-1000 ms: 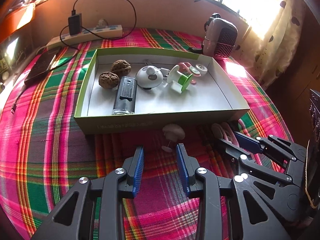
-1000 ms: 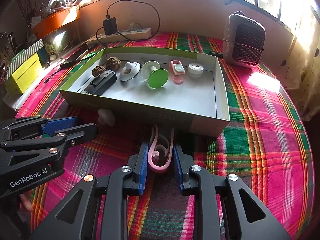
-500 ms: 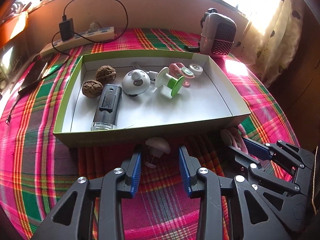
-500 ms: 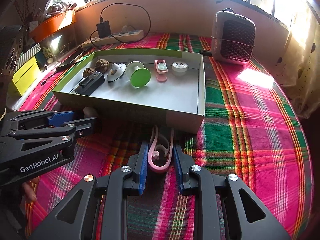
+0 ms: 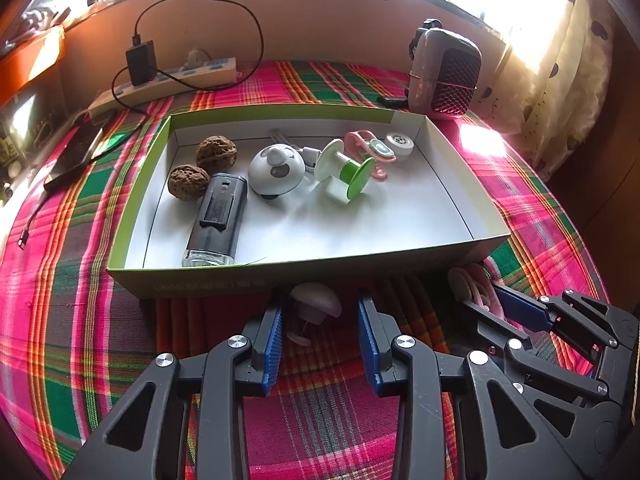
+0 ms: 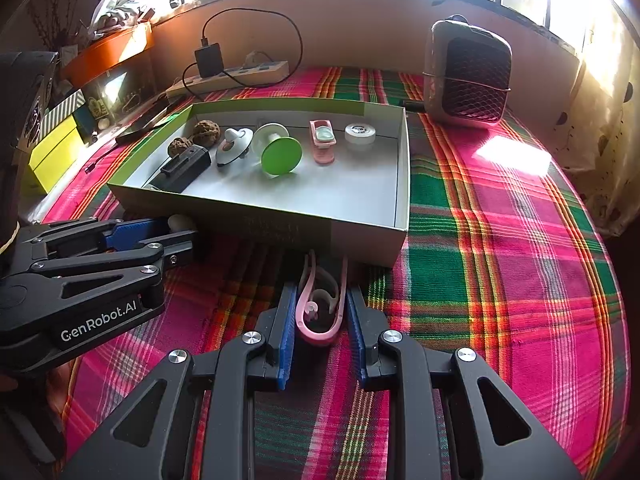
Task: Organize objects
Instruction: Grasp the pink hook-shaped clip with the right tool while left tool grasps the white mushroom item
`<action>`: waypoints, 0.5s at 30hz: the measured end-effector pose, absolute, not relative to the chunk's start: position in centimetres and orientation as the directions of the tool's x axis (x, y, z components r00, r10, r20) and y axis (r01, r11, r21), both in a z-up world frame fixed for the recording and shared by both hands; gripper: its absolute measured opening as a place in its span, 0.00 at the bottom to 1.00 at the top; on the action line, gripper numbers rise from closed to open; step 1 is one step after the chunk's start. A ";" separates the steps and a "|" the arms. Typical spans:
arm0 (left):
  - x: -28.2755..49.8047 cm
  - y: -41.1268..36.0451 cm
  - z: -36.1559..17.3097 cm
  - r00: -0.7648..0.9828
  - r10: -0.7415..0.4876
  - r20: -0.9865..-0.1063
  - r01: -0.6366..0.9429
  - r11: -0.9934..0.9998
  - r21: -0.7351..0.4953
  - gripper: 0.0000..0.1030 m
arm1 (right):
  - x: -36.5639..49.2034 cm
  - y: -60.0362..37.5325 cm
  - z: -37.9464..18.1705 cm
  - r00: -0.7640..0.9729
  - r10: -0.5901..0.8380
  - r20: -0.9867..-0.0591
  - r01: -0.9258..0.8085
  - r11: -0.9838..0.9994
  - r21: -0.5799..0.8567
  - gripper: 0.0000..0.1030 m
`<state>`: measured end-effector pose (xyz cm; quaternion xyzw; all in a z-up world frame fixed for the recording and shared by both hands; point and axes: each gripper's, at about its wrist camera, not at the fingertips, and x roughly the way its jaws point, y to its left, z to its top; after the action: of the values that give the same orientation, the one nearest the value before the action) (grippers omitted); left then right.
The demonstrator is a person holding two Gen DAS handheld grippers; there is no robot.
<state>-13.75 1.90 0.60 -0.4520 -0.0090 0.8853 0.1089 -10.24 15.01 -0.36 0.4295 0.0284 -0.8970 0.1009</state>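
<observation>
- Since a second ago, the left gripper [image 5: 320, 332] has been moving forward toward the green box [image 5: 280, 276], and the white mushroom-shaped piece [image 5: 316, 306], which was lying ahead of its tips, is now sitting between its blue pads; the right gripper [image 6: 321, 320] is staying around the pink clip [image 6: 320, 312].
- The plaid cloth [image 6: 500, 260] is covering the whole surface under the green box.
- The green box is lying open-topped, its near wall just beyond both grippers' tips.
- The left gripper is standing about half open, its pads on either side of the white mushroom-shaped piece; whether the left pad is touching it I cannot tell, and the right pad is standing clear of it.
- The right gripper is standing narrowly open, pads bracketing the pink clip, which is lying on the cloth against the box's near wall; whether they are pressing it I cannot tell.
- Inside the box, at its left, a black flashlight [image 5: 216, 220] is lying lengthwise.
- Right of it, a white dome-shaped piece [image 5: 274, 168] is resting.
- Toward the middle of the box, a green-and-white spool [image 5: 346, 172] is lying on its side.
- Two walnuts [image 5: 200, 164] are sitting in the box's far-left corner.
- A pink strap piece [image 6: 322, 140] is lying right of the spool.
- A white round puck [image 6: 360, 134] is sitting toward the box's far-right corner.
</observation>
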 end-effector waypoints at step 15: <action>-13.7 1.8 0.7 -0.578 0.177 -0.797 -0.175 -0.980 -0.091 0.22 | -10.3 15.0 -0.4 -0.611 -0.152 -0.777 0.205 -0.978 0.030 0.24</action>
<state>-13.68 1.77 0.66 -0.4485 -0.0012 0.8882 0.0993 -10.25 14.97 -0.43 0.4294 0.0311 -0.8971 0.0996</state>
